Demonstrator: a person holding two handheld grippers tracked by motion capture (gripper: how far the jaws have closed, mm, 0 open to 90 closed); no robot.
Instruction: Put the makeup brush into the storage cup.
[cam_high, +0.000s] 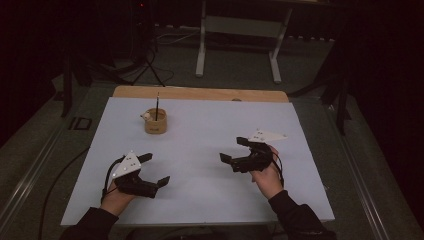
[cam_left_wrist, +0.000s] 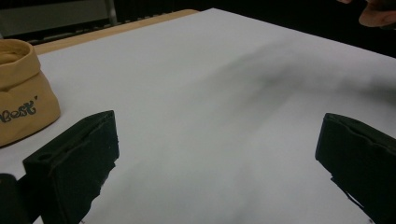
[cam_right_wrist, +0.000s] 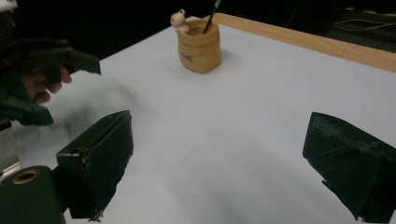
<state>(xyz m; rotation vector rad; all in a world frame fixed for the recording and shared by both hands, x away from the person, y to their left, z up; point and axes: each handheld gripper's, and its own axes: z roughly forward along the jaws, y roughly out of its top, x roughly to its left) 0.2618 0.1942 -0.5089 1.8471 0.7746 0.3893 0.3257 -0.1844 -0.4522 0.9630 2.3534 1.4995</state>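
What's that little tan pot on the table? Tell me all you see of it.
The pot is a small soft pouch, tan, cloth-like, with a rolled rim and dark lettering on its side. It stands upright on the white sheet, toward the far left. A dark pencil sticks up from it, beside a pale, round-headed figure at the rim. Neither tool touches it.

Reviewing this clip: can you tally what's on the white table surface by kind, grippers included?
Tan fabric pouch: 1
Dark pencil standing in the pouch: 1
Small pale wooden figure at the pouch's rim: 1
Handheld grippers, both open: 2, the left gripper and the right gripper
Total: 5
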